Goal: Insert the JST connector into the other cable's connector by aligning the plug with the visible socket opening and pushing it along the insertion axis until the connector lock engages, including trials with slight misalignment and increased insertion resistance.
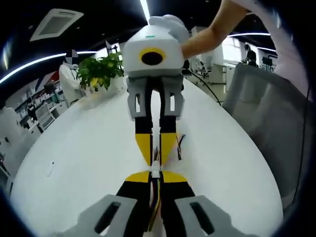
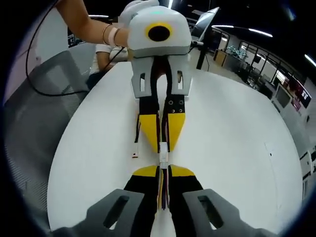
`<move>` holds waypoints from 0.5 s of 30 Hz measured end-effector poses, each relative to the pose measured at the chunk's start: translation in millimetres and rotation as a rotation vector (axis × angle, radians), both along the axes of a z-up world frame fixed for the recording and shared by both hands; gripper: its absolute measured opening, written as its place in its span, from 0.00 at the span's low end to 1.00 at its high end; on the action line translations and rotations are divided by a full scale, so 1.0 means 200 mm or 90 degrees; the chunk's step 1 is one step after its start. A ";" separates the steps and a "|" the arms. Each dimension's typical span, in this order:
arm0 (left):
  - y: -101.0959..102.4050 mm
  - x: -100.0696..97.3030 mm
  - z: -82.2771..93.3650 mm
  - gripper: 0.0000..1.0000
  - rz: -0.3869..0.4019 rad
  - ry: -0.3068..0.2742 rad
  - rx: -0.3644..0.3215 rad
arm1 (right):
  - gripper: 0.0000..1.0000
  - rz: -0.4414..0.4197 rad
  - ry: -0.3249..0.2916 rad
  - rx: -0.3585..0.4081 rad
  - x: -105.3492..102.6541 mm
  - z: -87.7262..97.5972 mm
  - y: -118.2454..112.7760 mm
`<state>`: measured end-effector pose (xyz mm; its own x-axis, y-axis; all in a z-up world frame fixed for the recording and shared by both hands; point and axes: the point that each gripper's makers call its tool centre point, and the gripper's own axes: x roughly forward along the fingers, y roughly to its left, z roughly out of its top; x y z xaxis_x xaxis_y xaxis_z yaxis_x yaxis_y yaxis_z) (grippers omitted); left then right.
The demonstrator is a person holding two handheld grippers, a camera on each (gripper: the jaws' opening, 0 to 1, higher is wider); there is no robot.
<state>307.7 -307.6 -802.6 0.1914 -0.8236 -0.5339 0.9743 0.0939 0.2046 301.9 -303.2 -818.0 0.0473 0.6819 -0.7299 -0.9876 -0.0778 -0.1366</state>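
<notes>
The left gripper (image 1: 155, 177) has its jaws pinched narrow on a bundle of coloured wires (image 1: 156, 207) running back between them, with a white connector (image 1: 156, 172) standing just past its tips. Facing it tip to tip, the right gripper (image 1: 156, 148) is likewise closed on its own cable, whose free wire ends (image 1: 179, 144) trail beside its jaws. In the right gripper view the right gripper (image 2: 163, 169) holds its wires (image 2: 163, 195) and the white connector pair (image 2: 163, 153) sits between the two sets of yellow tips, touching the left gripper (image 2: 163, 143) ahead. This looks like the mating step: plug and socket appear met or partly seated, though whether the lock has caught cannot be told. The next move likely calls for a straight push along the shared axis, keeping both bodies in line against any resistance. A loose cable end (image 2: 136, 148) lies just beside the left gripper's jaws. The white table (image 2: 232, 148) offers open room on both sides, its edges well apart from the work.
</notes>
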 end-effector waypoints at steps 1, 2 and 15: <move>0.00 0.01 -0.01 0.00 0.001 -0.001 0.002 | 0.03 0.001 0.001 0.000 0.01 -0.01 0.00; 0.00 0.02 -0.01 0.00 0.001 -0.004 0.004 | 0.03 0.000 -0.001 0.000 0.01 -0.01 0.00; 0.02 0.12 -0.05 0.00 0.010 -0.018 0.009 | 0.03 -0.011 -0.014 0.015 0.11 -0.04 0.02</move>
<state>331.4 -303.2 -811.6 0.2195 -0.8130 -0.5393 0.9665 0.1057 0.2340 323.1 -298.4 -825.3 0.0755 0.6978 -0.7123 -0.9854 -0.0571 -0.1604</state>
